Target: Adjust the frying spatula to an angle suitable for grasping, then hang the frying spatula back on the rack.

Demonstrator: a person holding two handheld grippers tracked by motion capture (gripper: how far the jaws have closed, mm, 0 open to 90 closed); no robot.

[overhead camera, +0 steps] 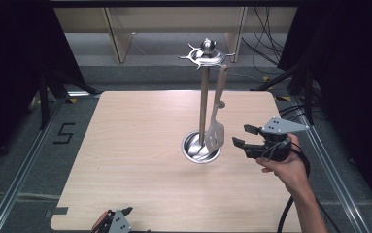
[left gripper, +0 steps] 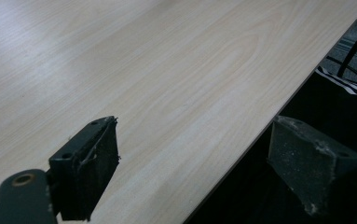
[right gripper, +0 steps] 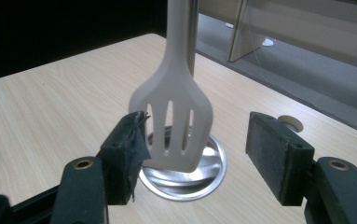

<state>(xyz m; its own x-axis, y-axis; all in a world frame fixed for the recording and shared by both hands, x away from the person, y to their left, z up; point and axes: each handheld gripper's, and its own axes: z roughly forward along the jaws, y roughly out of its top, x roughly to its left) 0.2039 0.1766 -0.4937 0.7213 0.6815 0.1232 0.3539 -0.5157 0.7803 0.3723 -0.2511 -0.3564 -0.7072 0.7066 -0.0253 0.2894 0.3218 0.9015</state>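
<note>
A steel utensil stand point(overhead camera: 203, 97) rises from a round base point(overhead camera: 200, 148) near the table's middle, with a hook ring point(overhead camera: 206, 55) at its top. A pale slotted spatula point(overhead camera: 216, 124) hangs from that ring, its blade just above the base. My right gripper point(overhead camera: 244, 136) is held open right of the blade, a short gap away. In the right gripper view the spatula blade point(right gripper: 178, 133) hangs beyond the jaws, nearer the left one, over the base point(right gripper: 185, 177). My left gripper point(overhead camera: 120, 218) rests at the table's near edge and stands open point(left gripper: 192, 172) with nothing between its jaws.
The light wooden table point(overhead camera: 135, 145) has bare room left of the stand. Its near edge point(left gripper: 260, 133) runs between the left jaws. A small round hole point(right gripper: 290, 122) shows in the tabletop. Cables point(overhead camera: 266, 43) and a wooden frame lie behind the table.
</note>
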